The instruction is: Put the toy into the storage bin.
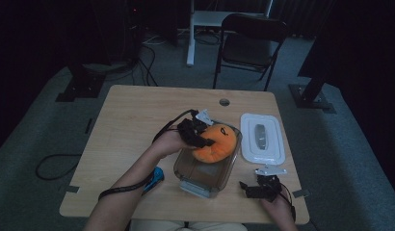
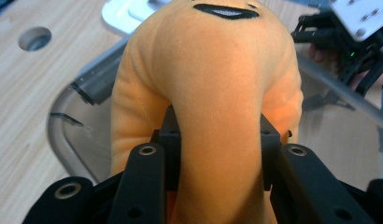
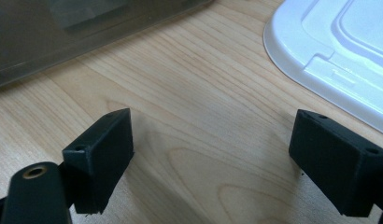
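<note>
Progress stood at the placing step, by my reading: the soft orange plush toy with a stitched black mouth [image 1: 216,142] hung over the far end of the clear, smoke-tinted plastic container [image 1: 205,185], partly below its rim, clamped by the left hand-held gripper [image 1: 198,134]. Letting go and fitting the flat white rectangular lid [image 1: 275,153], which lay on the light wooden table [image 1: 133,125] just right of the container, looked left to do. The left gripper view showed what the high view could not: both jaws pinched deep into the plush [image 2: 213,84]. The right gripper view showed the right hand-held gripper [image 3: 210,154] with jaws wide apart and nothing between them, low over bare table beside the lid [image 3: 329,60].
</note>
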The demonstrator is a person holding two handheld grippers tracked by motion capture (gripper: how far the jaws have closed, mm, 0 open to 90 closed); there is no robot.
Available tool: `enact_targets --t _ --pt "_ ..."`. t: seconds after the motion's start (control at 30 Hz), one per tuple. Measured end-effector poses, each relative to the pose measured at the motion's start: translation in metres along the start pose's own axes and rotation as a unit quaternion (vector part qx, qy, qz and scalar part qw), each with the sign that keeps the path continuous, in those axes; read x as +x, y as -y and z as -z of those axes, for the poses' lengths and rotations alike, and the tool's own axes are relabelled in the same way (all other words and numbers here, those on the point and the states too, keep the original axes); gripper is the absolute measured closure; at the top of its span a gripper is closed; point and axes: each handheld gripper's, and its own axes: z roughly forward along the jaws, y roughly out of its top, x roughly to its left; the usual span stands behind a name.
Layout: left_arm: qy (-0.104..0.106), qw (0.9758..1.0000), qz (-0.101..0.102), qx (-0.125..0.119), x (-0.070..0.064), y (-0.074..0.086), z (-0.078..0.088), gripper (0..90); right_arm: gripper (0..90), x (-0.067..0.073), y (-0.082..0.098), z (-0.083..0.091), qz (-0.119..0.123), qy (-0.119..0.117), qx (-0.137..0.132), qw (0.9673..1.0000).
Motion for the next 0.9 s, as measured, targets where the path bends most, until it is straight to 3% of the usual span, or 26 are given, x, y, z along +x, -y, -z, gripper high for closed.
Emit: enact_targets --t 0.47,0.77,0.9 --pt "0.008 0.9986 -0.004 0.052 0.002 -0.004 -0.028 64.2 13.4 0.000 0.000 0.000 -0.001 0.000 0.001 1.0000" --pt "0.009 0.9965 -0.004 0.083 0.002 -0.005 -0.038 52.7 13.4 0.000 0.000 0.000 -0.001 0.000 0.000 1.0000" --pt "0.003 0.9945 -0.016 0.104 -0.001 -0.006 -0.043 45.9 13.4 0.000 0.000 0.000 -0.001 0.000 0.000 1.0000"
